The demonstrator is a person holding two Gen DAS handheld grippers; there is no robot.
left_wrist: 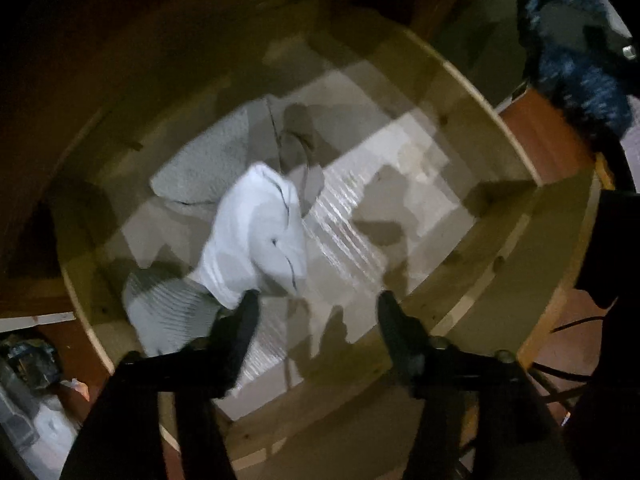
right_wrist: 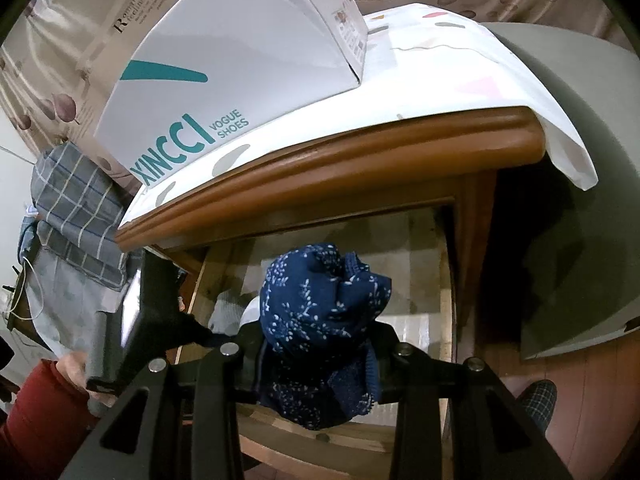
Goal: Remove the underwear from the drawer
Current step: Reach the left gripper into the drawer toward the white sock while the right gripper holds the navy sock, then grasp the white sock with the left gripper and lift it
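The drawer (left_wrist: 472, 92) is pulled out of a brown cabinet (right_wrist: 360, 168), and everything here is placed against it. In the left wrist view the left gripper (left_wrist: 316, 304) points down into the drawer with its jaws spread; nothing lies between them, though the left finger tip (left_wrist: 250, 304) is at the edge of a white garment (left_wrist: 256, 236). That garment lies on the drawer floor, left of the drawer's middle, its long axis running from the near left corner up toward the middle, dark seam lines along its right edge. Beside it toward the near left corner lies a ribbed pale piece (left_wrist: 168, 312), and further in a grey folded piece (left_wrist: 208, 164). The right side of the floor is bare, a shiny liner (left_wrist: 348, 232). Only the right wrist view shows the right gripper (right_wrist: 316, 356) pinching blue underwear (right_wrist: 320, 320) with a white sprig print, bunched into a lump that stands up above the drawer's front; in the left view it is a blurred dark shape past the drawer's far right corner. The right view alone also shows a shoebox (right_wrist: 240, 60) on a cloth (right_wrist: 440, 64) atop the cabinet, and a red sleeve (right_wrist: 36, 412) by the left gripper.
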